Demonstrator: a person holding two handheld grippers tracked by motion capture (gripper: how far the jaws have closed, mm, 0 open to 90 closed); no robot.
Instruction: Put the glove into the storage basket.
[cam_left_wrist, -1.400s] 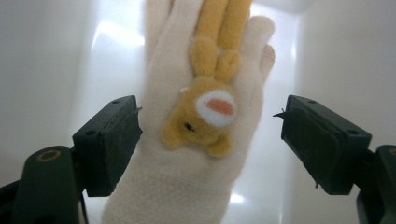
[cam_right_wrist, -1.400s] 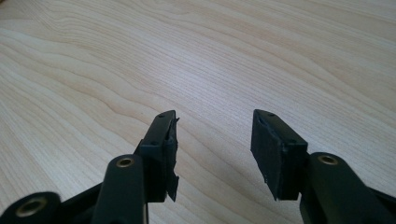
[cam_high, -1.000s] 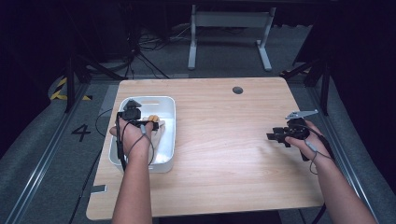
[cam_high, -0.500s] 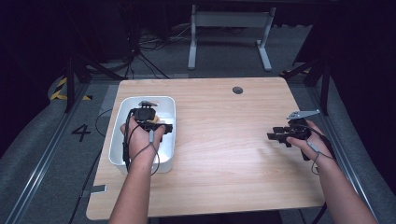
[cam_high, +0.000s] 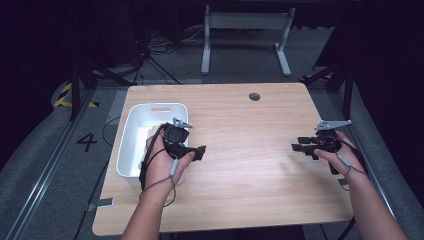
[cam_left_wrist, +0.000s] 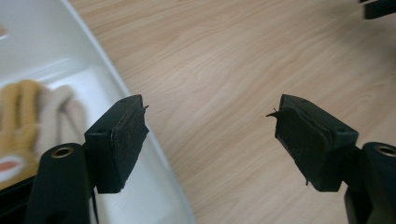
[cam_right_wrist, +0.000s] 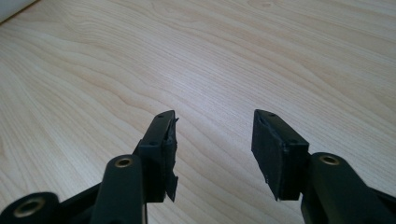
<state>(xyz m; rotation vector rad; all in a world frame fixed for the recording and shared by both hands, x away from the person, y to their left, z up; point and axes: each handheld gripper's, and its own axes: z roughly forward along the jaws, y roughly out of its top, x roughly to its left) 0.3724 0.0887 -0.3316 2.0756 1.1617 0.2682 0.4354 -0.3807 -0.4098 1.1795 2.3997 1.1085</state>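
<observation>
Left gripper (cam_high: 199, 151) swung out of the white bin (cam_high: 131, 131) over the last second — it was down over the toy, now it sat above the bin's right rim, pointing across the bare table (cam_high: 250, 170). Jaws were spread wide with nothing between them, so I'd judge the drop was done and the hand was backing off. The plush toy (cam_left_wrist: 21, 121) lay inside the bin, on its floor near the right wall — tan and cream fabric, soft, blurred at the frame edge, a pink patch low down. Right gripper (cam_high: 299, 148) hadn't moved: parked well apart at the table's right side, jaws moderately open, empty.
</observation>
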